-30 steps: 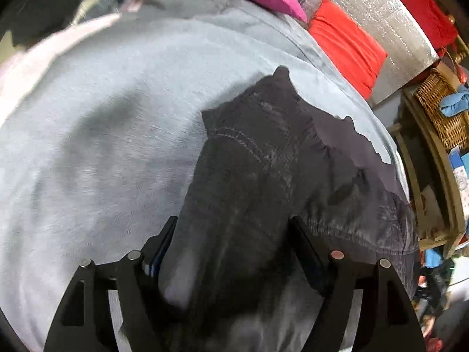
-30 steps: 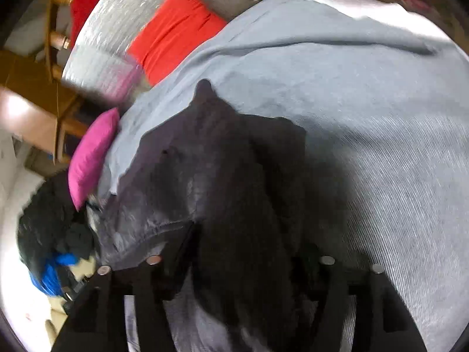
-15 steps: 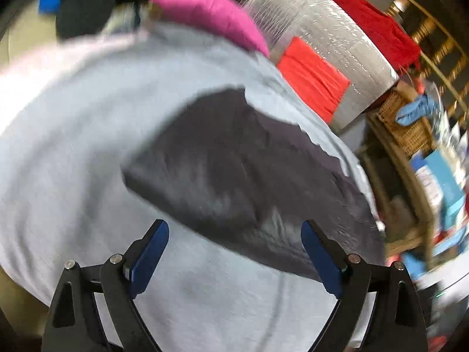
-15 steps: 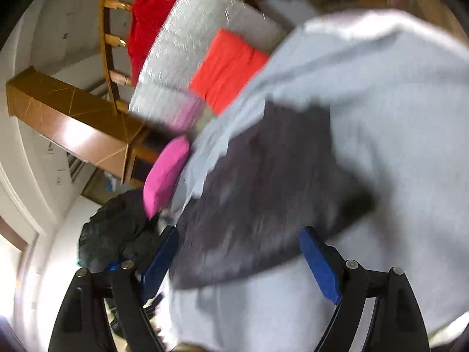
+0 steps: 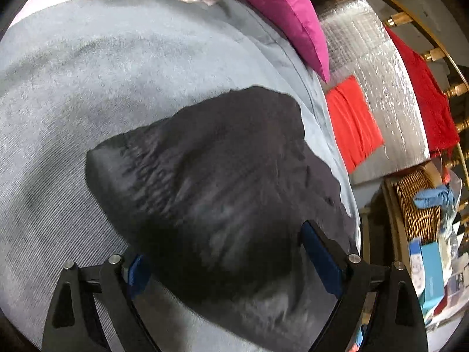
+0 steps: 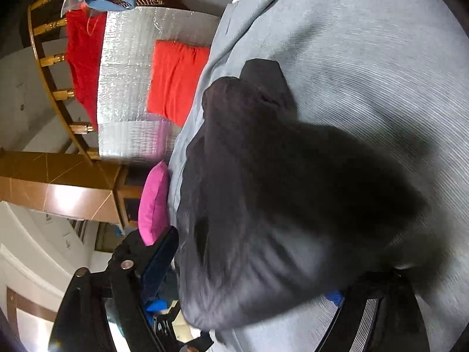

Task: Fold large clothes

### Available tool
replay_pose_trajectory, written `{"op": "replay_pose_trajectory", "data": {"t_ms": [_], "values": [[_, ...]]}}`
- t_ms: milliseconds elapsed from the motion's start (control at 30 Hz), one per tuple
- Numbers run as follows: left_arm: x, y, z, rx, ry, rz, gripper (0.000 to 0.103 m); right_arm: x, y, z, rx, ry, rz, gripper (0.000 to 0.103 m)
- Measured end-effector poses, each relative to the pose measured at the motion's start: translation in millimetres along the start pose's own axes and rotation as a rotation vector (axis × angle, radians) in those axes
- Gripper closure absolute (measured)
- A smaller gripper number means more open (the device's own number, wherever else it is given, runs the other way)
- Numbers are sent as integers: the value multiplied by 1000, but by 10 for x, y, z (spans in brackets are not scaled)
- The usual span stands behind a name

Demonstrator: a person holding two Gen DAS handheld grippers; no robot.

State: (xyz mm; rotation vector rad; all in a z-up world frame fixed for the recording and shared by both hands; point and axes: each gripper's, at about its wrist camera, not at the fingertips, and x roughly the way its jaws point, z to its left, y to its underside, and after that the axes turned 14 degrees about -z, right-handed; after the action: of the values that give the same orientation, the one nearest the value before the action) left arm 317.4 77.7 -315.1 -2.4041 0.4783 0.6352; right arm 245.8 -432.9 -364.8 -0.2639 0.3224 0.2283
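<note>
A dark grey garment (image 5: 217, 176) lies folded in a thick bundle on a pale grey-blue bedcover (image 5: 88, 88). My left gripper (image 5: 231, 261) is open, its blue-padded fingers (image 5: 321, 259) spread wide on either side of the bundle's near edge. In the right wrist view the same garment (image 6: 278, 199) fills the middle. My right gripper (image 6: 249, 267) is open too, with the left finger (image 6: 159, 259) beside the bundle and the right finger mostly hidden under the cloth.
A magenta pillow (image 5: 288, 14) lies at the bed's far edge. A silver padded panel (image 5: 381, 88) carries an orange-red cloth (image 5: 353, 123) and a red cloth (image 5: 422, 94). A wicker basket (image 5: 419, 202) with a blue cloth stands at right. Wooden railing (image 6: 52, 58) is behind.
Both grippers held the garment a second ago, let go and pulled back. Now both are close over the folded bundle again, jaws wide apart.
</note>
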Motion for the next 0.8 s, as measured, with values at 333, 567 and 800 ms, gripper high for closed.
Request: {"op": "replay_pose_trajectory", "data": {"t_ms": [333,567,800], "values": [[-204,-49,-235,171,14,-84,64,-217,204,483,-399,62,-117,58],[-264,-18,-133,221,-22,-45,60,-323,265,470,-434,93,-94,59],[-79,-123,-12,141,-51,78,33,-336,-12,77,-193,147,16,40]]}}
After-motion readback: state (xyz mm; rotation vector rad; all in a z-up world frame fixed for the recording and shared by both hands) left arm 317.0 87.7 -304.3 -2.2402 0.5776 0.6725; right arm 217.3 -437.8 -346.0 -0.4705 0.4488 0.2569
